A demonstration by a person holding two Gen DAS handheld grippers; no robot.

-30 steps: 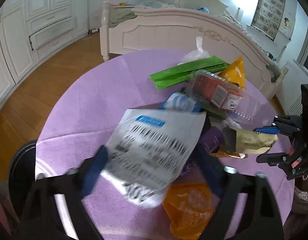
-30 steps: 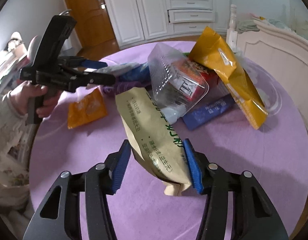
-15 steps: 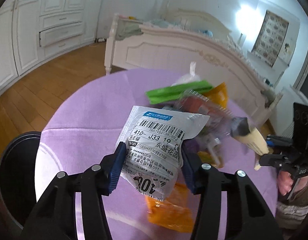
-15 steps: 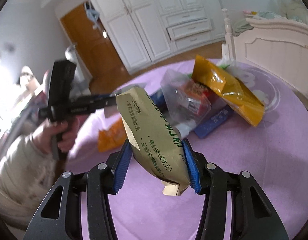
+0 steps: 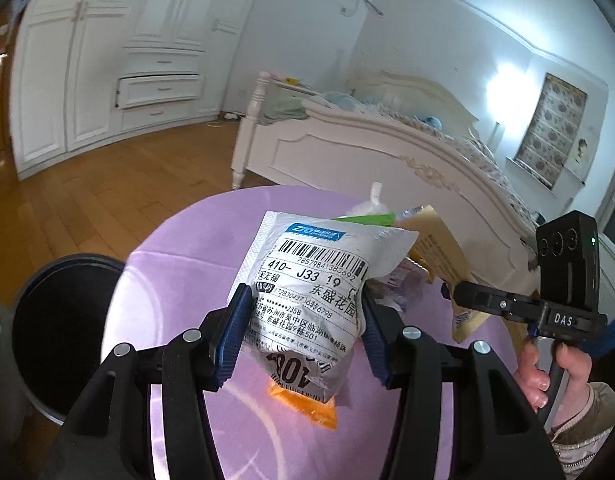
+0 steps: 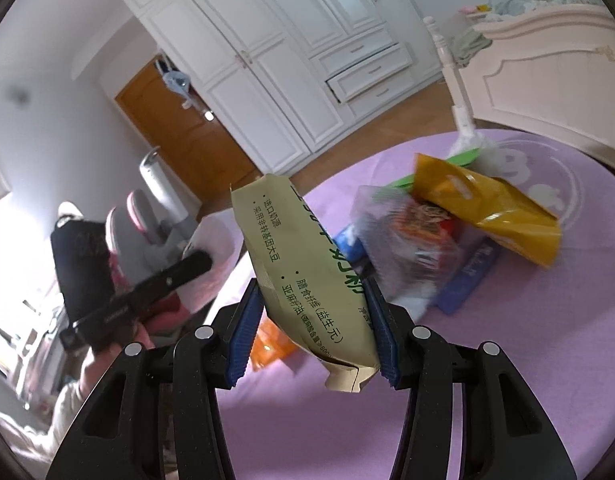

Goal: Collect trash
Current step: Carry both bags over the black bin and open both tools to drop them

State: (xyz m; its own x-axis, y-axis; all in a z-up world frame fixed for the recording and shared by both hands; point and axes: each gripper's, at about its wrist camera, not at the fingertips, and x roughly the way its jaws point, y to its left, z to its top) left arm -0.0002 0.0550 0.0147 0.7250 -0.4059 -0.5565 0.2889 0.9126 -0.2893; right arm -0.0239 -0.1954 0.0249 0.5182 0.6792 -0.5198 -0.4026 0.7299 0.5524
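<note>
A white courier bag (image 5: 311, 292) with a barcode label hangs above the purple table (image 5: 179, 280), and my left gripper (image 5: 303, 334) is shut on it. A beige paper packet (image 6: 307, 276) with green print is lifted off the table, pinched in my right gripper (image 6: 311, 332). That same packet (image 5: 443, 248) and the right gripper's black body (image 5: 563, 292) show at the right of the left wrist view. A heap of trash stays on the table: a yellow pouch (image 6: 491, 212), a clear plastic box (image 6: 411, 240), a blue wrapper (image 6: 471, 276), a green packet (image 6: 463, 160) and an orange wrapper (image 5: 303, 404).
A black round bin (image 5: 55, 328) stands open on the wooden floor left of the table. A white bed frame (image 5: 347, 156) lies behind the table and white wardrobes (image 6: 275, 64) line the wall. A person's hand (image 5: 543, 368) holds the right gripper's handle.
The left gripper closed on the courier bag and lifted it off the table. The right gripper raised the beige packet clear of the table, and both views tilted upward.
</note>
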